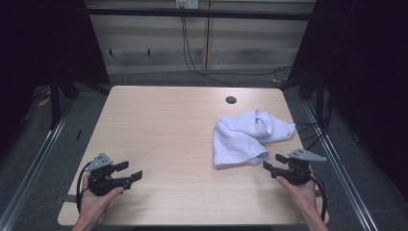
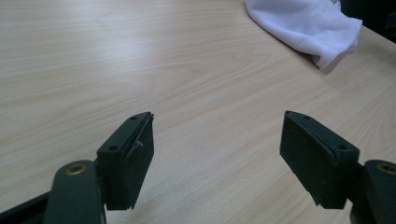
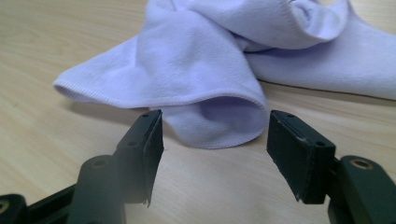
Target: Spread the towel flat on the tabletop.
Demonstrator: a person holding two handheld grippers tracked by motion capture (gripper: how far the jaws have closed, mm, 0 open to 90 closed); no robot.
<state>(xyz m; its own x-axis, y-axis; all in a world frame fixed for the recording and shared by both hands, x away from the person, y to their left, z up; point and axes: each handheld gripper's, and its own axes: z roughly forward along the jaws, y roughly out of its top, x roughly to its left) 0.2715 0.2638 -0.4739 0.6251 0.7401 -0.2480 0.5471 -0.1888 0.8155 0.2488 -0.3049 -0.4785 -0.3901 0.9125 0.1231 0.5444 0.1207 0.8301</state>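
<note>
Holding my right claw (image 3: 215, 140) open just short of the white towel (image 3: 210, 70); my left claw (image 2: 217, 149) gapes over bare table (image 2: 140, 56).

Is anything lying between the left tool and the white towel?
No. In the high view, only bare table separates the left tool from the white towel; the left gripper view shows the same.

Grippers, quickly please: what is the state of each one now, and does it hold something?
Left gripper: open, holds nothing, over bare table.
Right gripper: open, holds nothing; the white towel lies just ahead, not yet between its jaws.
</note>
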